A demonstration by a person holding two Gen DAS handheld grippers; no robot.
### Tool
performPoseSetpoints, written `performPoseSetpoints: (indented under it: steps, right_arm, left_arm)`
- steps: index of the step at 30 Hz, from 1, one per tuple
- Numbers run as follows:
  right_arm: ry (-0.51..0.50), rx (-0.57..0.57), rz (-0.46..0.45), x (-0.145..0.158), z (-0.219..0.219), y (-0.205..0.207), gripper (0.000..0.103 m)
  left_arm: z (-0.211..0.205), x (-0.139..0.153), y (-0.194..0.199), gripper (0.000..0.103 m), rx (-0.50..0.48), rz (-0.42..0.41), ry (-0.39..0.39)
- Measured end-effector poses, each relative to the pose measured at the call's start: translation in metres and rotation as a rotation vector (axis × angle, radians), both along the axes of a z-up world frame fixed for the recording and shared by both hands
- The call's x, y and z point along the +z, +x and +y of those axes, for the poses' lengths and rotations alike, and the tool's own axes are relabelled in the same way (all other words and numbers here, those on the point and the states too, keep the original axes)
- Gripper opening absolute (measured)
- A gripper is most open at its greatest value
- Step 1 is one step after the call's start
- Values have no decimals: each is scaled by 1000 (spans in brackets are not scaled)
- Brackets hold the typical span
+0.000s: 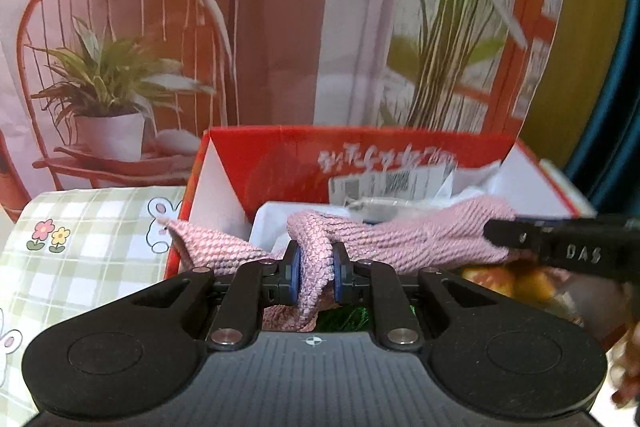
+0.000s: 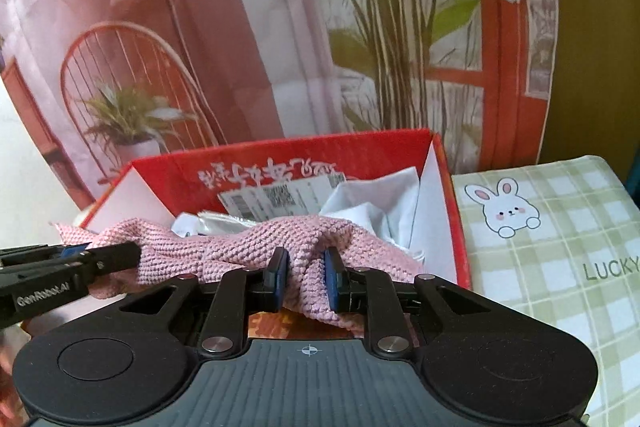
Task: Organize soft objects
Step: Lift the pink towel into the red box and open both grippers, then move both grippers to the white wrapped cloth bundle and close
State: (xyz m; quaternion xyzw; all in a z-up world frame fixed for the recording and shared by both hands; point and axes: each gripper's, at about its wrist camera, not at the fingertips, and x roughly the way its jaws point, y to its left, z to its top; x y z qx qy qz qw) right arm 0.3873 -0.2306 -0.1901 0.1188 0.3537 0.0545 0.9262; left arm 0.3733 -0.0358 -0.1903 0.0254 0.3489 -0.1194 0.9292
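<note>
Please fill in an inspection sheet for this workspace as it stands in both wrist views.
Surface: green checked cloth with a rabbit print, beside the box.
Job's things: pink knitted cloth stretched over the open red box.
Clutter: white fabric and a labelled packet inside the box.
Grippers: left gripper and right gripper both shut on the knit.
Cables: nothing seen.
Surroundings: printed backdrop showing a chair and plants.
</note>
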Motion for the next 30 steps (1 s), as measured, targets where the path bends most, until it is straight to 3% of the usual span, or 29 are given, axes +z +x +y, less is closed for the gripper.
performPoseSetpoints:
  steps: [9, 13, 18, 21, 23, 26, 28, 30]
  right_arm:
    - [-50, 41, 94, -6, 9, 10, 19]
    - [-31, 41, 112, -8, 4, 11, 19]
    - [-65, 46, 83, -4, 6, 2, 26]
    - [-85, 58, 49, 10, 5, -9, 43]
    - [-69, 53, -4, 21, -1, -21, 63]
    - [-41, 45, -62, 35, -11, -36, 80]
    - [-27, 52, -91, 43, -15, -45, 98]
    - [-8, 59, -135, 51, -19, -56, 103]
  left_arm:
    - [1, -5, 1, 20, -24, 37, 22]
    - [3, 3, -8, 46, -32, 2, 13]
    - [6, 15, -19, 54, -35, -18, 7]
    - [6, 22, -25, 59, -35, -29, 1]
    - [5, 26, -30, 63, -36, -36, 11]
    - [5, 33, -40, 72, -31, -51, 19]
    - [7, 40, -48, 88, -20, -64, 24]
    - [10, 48, -56, 98, -12, -84, 30]
